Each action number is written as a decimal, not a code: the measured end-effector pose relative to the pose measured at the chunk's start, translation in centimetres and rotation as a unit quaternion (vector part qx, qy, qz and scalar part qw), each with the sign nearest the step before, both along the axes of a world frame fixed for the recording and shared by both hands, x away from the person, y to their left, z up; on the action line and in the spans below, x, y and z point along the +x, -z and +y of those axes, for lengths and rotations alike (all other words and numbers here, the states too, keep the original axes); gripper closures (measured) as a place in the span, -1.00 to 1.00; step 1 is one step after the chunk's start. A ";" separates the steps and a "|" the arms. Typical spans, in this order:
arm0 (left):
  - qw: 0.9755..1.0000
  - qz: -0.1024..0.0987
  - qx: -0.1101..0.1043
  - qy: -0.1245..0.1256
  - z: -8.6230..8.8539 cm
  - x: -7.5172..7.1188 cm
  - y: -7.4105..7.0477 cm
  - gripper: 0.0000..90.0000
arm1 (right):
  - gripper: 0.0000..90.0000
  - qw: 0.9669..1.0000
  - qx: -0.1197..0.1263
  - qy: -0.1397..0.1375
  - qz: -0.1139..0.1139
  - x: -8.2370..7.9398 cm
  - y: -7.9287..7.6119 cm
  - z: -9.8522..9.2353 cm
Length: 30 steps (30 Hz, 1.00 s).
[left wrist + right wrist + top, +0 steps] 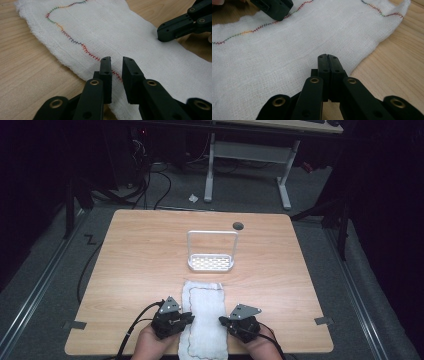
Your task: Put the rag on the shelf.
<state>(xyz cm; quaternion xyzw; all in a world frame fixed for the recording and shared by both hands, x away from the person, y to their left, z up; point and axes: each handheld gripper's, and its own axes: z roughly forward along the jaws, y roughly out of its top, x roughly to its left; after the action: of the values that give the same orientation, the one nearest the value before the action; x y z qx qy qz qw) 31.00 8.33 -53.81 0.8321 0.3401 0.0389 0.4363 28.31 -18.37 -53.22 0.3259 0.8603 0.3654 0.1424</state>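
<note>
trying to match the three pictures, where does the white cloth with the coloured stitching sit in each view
High view: white cloth at bottom centre, between both grippers.
Left gripper view: runs from upper left to lower right, beyond the jaws.
Right gripper view: covers the left and top.
Shared landmark: the coloured stitching near the cloth's edge.

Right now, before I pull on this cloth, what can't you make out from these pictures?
- Near end of the cloth: cut off by the bottom edge in the high view.
- Whether the right hand-held gripper pinches cloth: its jaws stand together, and their own tips hide the contact.
- Cloth edge under the left hand-held gripper: covered by its jaws.
- Base of the white rack: holes too small to read.
</note>
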 end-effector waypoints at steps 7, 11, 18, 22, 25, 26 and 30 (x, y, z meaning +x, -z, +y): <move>0.999 -0.023 -0.010 -0.038 1.3 0.7 -0.6 0.52 | 0.99 1.000 -0.010 -0.005 -0.007 -0.2 -0.1 -0.1; 0.996 -0.023 -0.024 -0.086 2.5 3.1 -1.0 0.30 | 0.98 1.000 -0.003 -0.010 -0.001 0.0 0.0 -0.4; 0.993 -0.020 0.002 -0.114 0.3 7.3 -0.5 0.14 | 0.97 1.000 0.011 -0.016 0.012 0.4 0.0 -0.8; 0.993 -0.011 0.018 -0.118 -0.4 8.6 -0.2 0.20 | 0.97 1.000 0.012 -0.017 0.012 0.4 0.0 -0.8; 0.992 -0.015 0.023 -0.126 -0.6 8.9 -0.2 0.32 | 0.96 1.000 0.013 -0.019 0.013 0.5 0.0 -0.9; 0.992 -0.020 0.028 -0.123 -0.6 8.8 -0.2 0.35 | 0.96 1.000 0.013 -0.019 0.014 0.5 0.0 -0.9; 0.993 -0.009 0.017 -0.113 -0.9 8.8 -0.2 0.46 | 0.96 0.999 0.019 -0.020 0.018 0.6 0.1 -1.0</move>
<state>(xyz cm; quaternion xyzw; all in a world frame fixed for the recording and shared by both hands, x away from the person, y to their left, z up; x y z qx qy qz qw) 39.75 7.43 -53.58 0.7953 0.4278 0.1012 0.4174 28.93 -19.38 -53.29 0.3175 0.8618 0.3790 0.1134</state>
